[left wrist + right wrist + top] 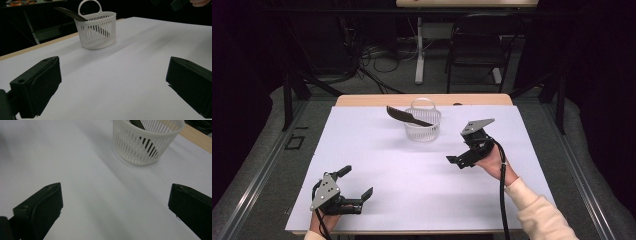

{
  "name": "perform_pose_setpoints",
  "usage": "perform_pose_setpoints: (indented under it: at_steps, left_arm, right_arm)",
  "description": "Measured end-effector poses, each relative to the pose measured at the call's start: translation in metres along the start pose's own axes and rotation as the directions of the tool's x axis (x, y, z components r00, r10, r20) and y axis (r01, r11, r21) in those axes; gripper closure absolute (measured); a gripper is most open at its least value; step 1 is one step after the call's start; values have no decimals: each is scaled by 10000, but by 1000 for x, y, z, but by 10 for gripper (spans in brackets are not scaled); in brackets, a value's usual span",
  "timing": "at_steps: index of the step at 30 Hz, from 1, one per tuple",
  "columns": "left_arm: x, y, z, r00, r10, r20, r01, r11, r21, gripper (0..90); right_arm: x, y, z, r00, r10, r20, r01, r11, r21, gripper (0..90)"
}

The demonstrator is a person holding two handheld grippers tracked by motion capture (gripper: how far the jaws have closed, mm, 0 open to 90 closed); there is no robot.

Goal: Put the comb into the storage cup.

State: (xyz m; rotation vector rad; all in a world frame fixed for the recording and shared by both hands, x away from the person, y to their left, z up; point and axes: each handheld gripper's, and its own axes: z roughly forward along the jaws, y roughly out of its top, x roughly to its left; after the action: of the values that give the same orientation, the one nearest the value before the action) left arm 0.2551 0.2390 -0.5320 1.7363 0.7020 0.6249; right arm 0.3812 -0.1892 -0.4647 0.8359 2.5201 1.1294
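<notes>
Leaning in basket (422, 124) | dark utensil (404, 116) | lower end hidden by slats

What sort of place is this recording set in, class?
Probably a lab or recording studio: a white-covered table holding just a white basket, dark curtains around, cables on the floor, and a person's hand-held gripper trailing a cable.

One white basket (422, 125), one dark utensil (404, 117), two hand-held grippers
</notes>
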Motion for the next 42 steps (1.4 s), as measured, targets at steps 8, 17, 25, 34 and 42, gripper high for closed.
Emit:
perform_pose_setpoints:
  at_steps: [8,17,25,34,42]
  left_arm:
    - [0,0,0,10000,-19,-19,19,10000,10,1]
    - [0,0,0,10000,18,-21,-18,10000,13,1]
    - [0,0,0,10000,-2,-18,2,10000,14,1]
    - [0,0,0,10000,-13,-19,13,10000,30,1]
    - [0,0,0,10000,-18,-20,18,10000,26,1]
  right_arm:
    - [5,-18,-13,9993,72,362,-61,9996,-288,0]
    - [10,-31,-25,9988,162,460,-137,9984,-553,0]
    - [14,-44,-34,9981,235,576,-201,9980,-599,0]
    - [17,-57,-42,9970,334,699,-289,9975,-638,0]
    - [20,-68,-46,9955,368,870,-304,9968,-737,0]
